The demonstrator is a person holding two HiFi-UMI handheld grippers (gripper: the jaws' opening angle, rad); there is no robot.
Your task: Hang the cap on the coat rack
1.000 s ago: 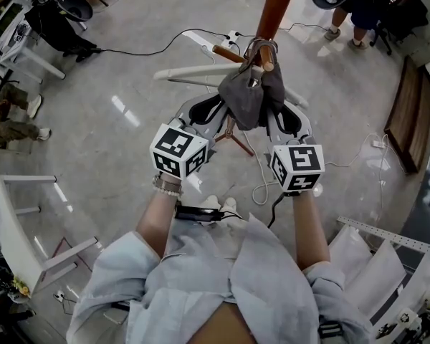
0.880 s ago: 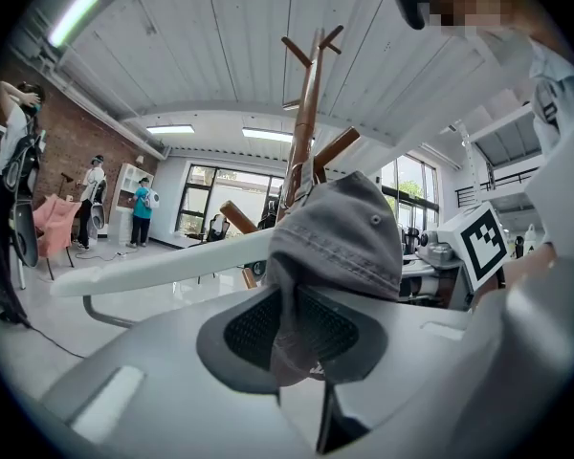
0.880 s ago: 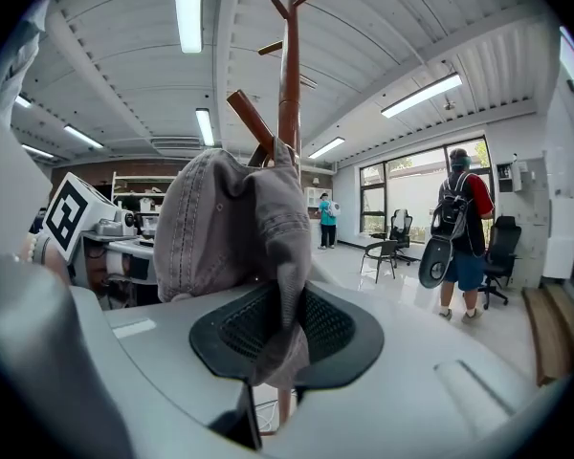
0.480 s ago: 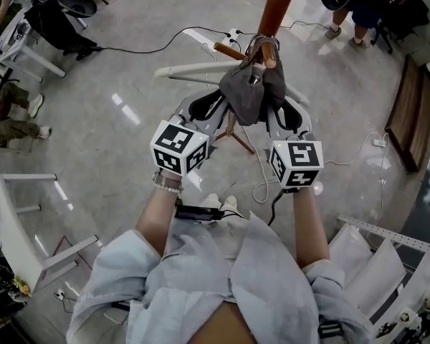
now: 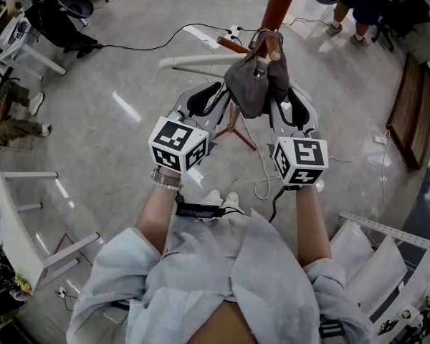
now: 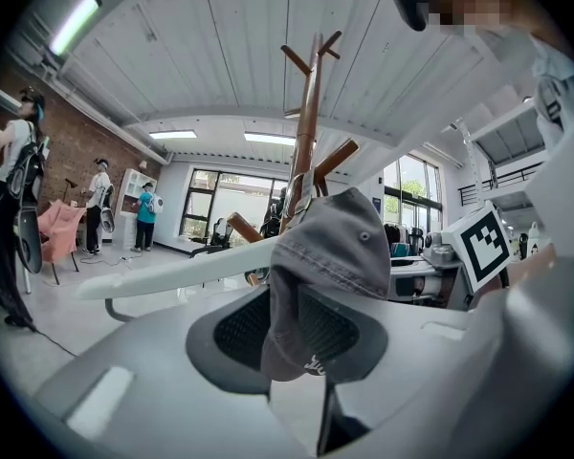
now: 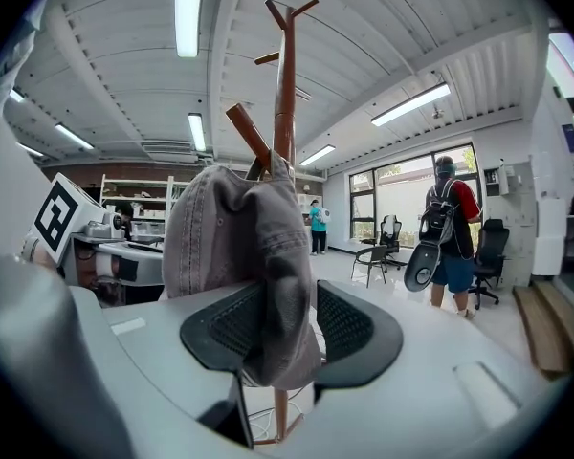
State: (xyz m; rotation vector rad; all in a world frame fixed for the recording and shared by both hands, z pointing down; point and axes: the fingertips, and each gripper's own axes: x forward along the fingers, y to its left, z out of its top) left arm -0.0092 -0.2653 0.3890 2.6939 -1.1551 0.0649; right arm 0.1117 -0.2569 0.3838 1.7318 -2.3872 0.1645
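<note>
A grey cap (image 5: pixel 251 84) hangs from a short peg (image 5: pixel 272 45) of the brown wooden coat rack (image 5: pixel 281 2), its brim drooping down. My left gripper (image 5: pixel 206 97) is at the cap's left side and my right gripper (image 5: pixel 292 110) at its right. In the left gripper view the cap (image 6: pixel 330 251) hangs between the spread jaws of the gripper (image 6: pixel 292 328), and both pads' mesh faces show beside the cloth. In the right gripper view the jaws of the gripper (image 7: pixel 282 328) are opening, with the cap (image 7: pixel 225 228) loose between them in front of the rack pole (image 7: pixel 285 84).
The rack's splayed feet (image 5: pixel 233 131) and a white cable (image 5: pixel 261 178) lie on the floor below my hands. A white table (image 5: pixel 21 221) stands at the left and a wooden bench (image 5: pixel 408 113) at the right. A person with a backpack (image 7: pixel 450 228) stands beyond the rack.
The right jaws have spread a little wider around the cap. Both grippers and the cap have shifted slightly up and to the right in the head view; the cap stays on the peg.
</note>
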